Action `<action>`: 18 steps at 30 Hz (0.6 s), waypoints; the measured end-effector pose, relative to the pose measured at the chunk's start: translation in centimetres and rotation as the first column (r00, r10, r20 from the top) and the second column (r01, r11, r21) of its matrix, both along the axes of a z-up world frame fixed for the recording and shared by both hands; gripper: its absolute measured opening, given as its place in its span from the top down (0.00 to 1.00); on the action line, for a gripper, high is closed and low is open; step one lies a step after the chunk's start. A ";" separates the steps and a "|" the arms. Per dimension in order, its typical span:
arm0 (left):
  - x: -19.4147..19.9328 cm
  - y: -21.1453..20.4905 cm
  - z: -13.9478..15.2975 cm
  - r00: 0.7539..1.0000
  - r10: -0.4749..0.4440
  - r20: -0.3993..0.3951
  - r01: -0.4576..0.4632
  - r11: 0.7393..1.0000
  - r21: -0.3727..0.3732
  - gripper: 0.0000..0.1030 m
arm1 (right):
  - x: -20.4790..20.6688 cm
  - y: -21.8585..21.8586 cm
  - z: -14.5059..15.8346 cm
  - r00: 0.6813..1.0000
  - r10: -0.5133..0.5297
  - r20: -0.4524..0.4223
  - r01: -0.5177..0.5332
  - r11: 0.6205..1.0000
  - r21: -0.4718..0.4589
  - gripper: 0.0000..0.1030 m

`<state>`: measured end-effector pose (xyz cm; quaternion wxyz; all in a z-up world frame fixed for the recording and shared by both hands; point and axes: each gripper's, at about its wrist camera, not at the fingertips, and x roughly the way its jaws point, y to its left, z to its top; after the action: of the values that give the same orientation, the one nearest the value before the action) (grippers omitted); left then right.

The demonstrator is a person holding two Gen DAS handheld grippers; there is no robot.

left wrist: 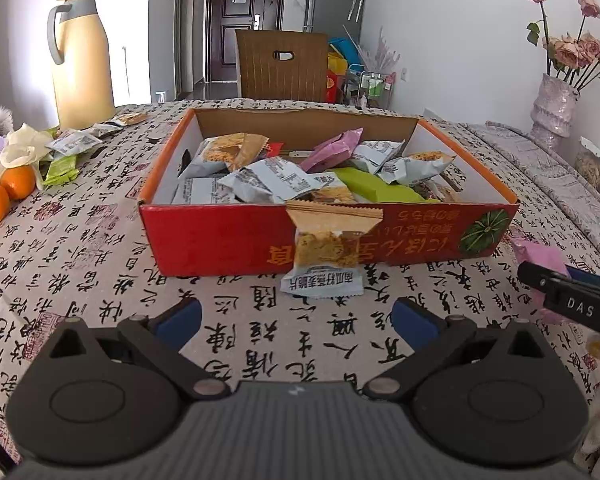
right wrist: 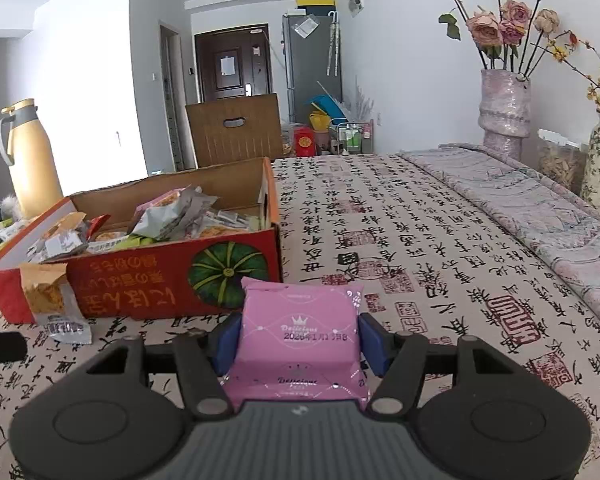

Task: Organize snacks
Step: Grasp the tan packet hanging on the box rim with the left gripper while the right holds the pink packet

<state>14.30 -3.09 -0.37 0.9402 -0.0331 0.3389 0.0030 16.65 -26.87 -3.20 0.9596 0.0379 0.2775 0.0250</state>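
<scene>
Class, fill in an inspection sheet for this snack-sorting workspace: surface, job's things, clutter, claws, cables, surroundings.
Surface: table under a calligraphy-print cloth, lying flat.
Job's things: red cardboard box holding mixed snack packets; oat-crisp packet leaning on the box's front wall; pink snack packet in the right claw; more loose packets near the thermos.
Clutter: tangerines, cream thermos jug, two vases of flowers.
Claws: left claw open, nothing between its pads; right claw shut on the pink snack packet.
Cables: nothing seen.
Surroundings: wooden chair, dark door, fridge behind.
</scene>
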 end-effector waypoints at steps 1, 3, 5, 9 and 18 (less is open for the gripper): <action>0.0 -0.1 0.0 1.000 0.003 0.003 -0.003 1.000 0.001 0.00 | 0.1 0.0 -0.1 1.000 0.001 0.000 -0.001 1.000 0.003 0.41; 0.1 -0.1 0.1 1.000 0.011 0.010 -0.011 1.000 -0.003 0.00 | 0.1 0.0 -0.2 1.000 0.001 -0.002 -0.001 1.000 0.008 0.41; 0.4 -0.1 0.2 1.000 0.017 0.014 -0.017 1.000 -0.007 0.00 | 0.2 0.1 -0.3 1.000 0.001 -0.004 -0.001 1.000 0.008 0.41; 1.1 -0.6 0.1 1.000 0.019 0.009 -0.019 1.000 0.006 0.00 | 0.2 0.4 -0.6 1.000 0.005 -0.006 -0.005 1.000 -0.003 0.41; 3.7 -1.7 -0.1 0.999 0.044 0.020 -0.045 0.998 0.034 0.00 | 0.3 0.0 -0.7 1.000 0.020 -0.013 -0.019 0.999 0.034 0.41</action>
<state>17.98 -4.83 -0.51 0.9436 -0.0243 0.3289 0.0295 16.95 -26.90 -3.94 0.9567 0.0518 0.2839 0.0388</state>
